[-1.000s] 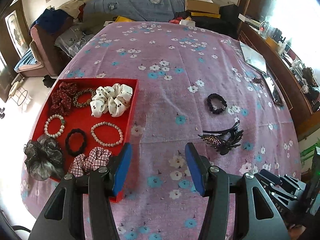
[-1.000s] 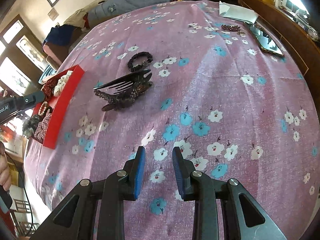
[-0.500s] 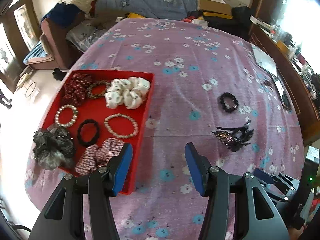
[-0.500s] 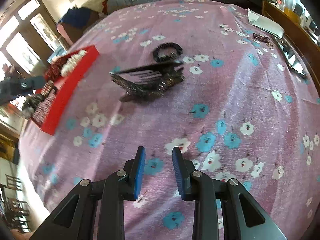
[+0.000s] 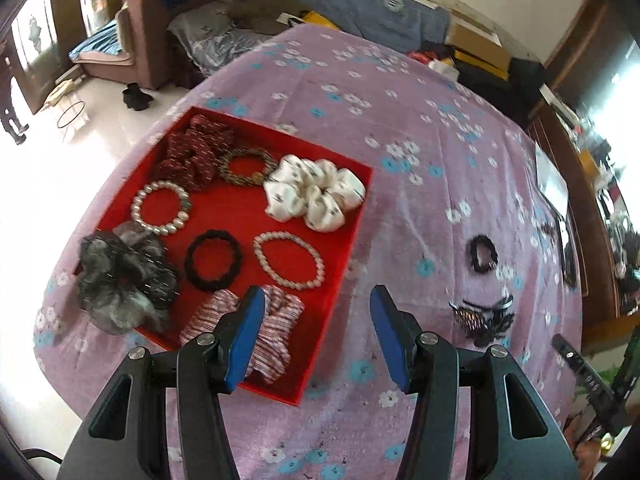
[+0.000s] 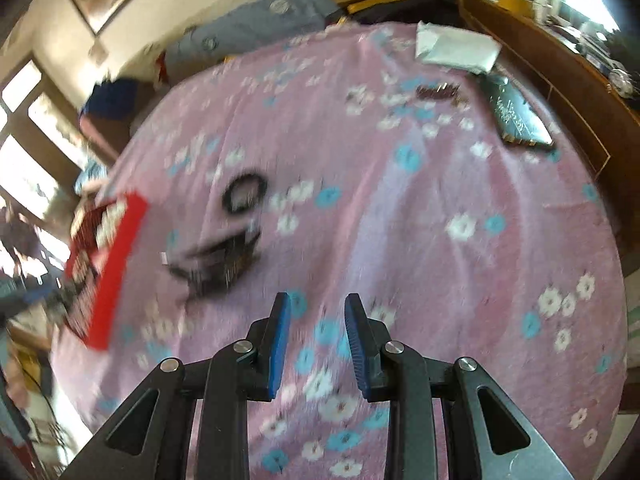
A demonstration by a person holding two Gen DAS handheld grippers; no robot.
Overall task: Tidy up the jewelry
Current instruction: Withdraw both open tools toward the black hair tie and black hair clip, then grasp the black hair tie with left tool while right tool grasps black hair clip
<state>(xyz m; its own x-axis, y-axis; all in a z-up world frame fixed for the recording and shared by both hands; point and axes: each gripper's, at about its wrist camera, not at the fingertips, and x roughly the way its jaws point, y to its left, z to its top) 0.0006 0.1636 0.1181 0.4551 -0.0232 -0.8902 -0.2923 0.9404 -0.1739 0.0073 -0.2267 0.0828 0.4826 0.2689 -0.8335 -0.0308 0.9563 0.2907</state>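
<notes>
1. The left claw [image 5: 318, 330] hangs open and empty at 6 o'clock of its view, its blue pads spread wide above the near right corner of the red tray [image 5: 340, 272].
2. The right claw [image 6: 314, 340] is also open and holds nothing, its pads parted over bare floral cloth.
3. Both sit over a bed covered by a pink floral bedspread [image 5: 400, 208].
4. Nearest in the tray, partly behind the left pad, lies a red-and-white plaid scrunchie [image 5: 276, 332]; a grey sheer scrunchie [image 5: 120, 280] drapes over the tray's rim at 9 o'clock.
5. Mid-tray lie a black hair tie [image 5: 213, 260] and, just to its right, a pearl bracelet [image 5: 289, 260]; a second pearl bracelet [image 5: 161, 208] lies beyond them.
6. At the far end sit a dark red scrunchie [image 5: 196, 152], a beaded bracelet [image 5: 246, 166] and a white scrunchie [image 5: 316, 196], the last against the right wall.
7. Outside the tray, at 3 o'clock of the left view, a dark hair claw clip [image 5: 482, 318] lies on the bedspread, with a black scrunchie [image 5: 483, 254] just beyond it, apart from it.
8. In the right view, blurred by motion, the clip sits at 10 o'clock of the claw, and the tray's red wall lies well off toward 9 o'clock.
9. Farther off at 1 o'clock lie a small dark barrette [image 6: 438, 92], a phone [image 6: 516, 114] and white paper [image 6: 456, 48].
</notes>
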